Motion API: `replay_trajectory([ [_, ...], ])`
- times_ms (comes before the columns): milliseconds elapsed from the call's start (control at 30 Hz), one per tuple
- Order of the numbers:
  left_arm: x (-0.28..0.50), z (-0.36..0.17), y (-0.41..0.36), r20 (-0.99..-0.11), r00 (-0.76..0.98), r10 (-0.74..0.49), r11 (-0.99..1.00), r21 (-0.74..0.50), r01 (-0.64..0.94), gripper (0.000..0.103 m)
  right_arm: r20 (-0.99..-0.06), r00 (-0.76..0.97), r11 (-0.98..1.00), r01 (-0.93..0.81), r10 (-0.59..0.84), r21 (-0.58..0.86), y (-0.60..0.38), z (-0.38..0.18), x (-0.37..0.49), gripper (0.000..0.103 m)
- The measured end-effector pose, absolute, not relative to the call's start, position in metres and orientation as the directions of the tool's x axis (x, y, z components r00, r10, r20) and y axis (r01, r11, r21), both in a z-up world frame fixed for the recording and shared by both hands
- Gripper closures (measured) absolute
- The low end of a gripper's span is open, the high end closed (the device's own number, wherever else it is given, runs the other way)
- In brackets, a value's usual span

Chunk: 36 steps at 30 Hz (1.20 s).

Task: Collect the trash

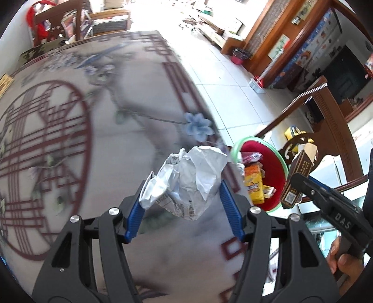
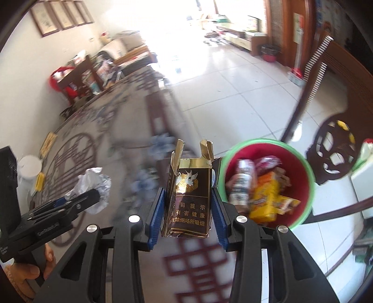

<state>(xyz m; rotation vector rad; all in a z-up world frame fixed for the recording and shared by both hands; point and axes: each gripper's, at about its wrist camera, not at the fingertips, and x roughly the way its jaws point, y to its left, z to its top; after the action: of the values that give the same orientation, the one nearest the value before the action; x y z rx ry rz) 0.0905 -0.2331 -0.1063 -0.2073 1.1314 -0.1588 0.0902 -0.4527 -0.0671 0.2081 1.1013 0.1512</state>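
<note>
The right hand-held gripper (image 2: 188, 198) squeezes an upright torn brown box (image 2: 187, 188) just left of the red bin (image 2: 303, 160) beside the table (image 1: 70, 144), nearer than the left hand-held gripper (image 1: 184, 188) holding crumpled paper (image 1: 186, 181).

You are standing in a lived-in home, in a dining area that opens onto a bright living room. A patterned tablecloth (image 1: 98, 130) covers the table, carved wooden chairs (image 2: 335, 149) ring it, framed pictures (image 2: 60, 16) hang on the wall, and pale floor tiles (image 2: 233, 93) run toward low cabinets (cluttered, too).
</note>
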Motion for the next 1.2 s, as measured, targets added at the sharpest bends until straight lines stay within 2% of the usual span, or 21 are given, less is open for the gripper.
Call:
replay_trajectory([
  [233,0.115,-0.112,-0.295,-0.886,0.383,-0.263,0.965,-0.242,0.103,0.044,-0.885,0.439,0.977,0.066,0.152,0.2,-0.515,-0.084,0.11,0.065],
  [833,0.175,-0.124,-0.411,-0.89,0.341,-0.301,0.938,-0.212,0.273,0.044,-0.908,0.395,0.969,0.133,0.14,0.207,-0.585,-0.116,0.129,0.062],
  [933,0.181,-0.126,-0.423,-0.892,0.334,-0.306,0.933,-0.211,0.292,0.04,-0.913,0.376,0.97,0.114,0.158,0.214,-0.586,-0.12,0.131,0.061],
  [1000,0.184,-0.127,-0.428,-0.892,0.342,-0.295,0.938,-0.204,0.279,0.029,-0.916,0.37,0.972,0.107,0.157,0.21,-0.585,-0.122,0.132,0.051],
  [1033,0.185,-0.127,-0.428,-0.891,0.344,-0.296,0.939,-0.206,0.273,0.027,-0.915,0.373,0.973,0.106,0.15,0.203,-0.585,-0.122,0.132,0.047],
  [1200,0.186,-0.123,-0.418,-0.889,0.347,-0.298,0.945,-0.223,0.241,0.017,-0.918,0.373,0.975,0.12,0.133,0.189,-0.586,-0.12,0.128,0.046],
])
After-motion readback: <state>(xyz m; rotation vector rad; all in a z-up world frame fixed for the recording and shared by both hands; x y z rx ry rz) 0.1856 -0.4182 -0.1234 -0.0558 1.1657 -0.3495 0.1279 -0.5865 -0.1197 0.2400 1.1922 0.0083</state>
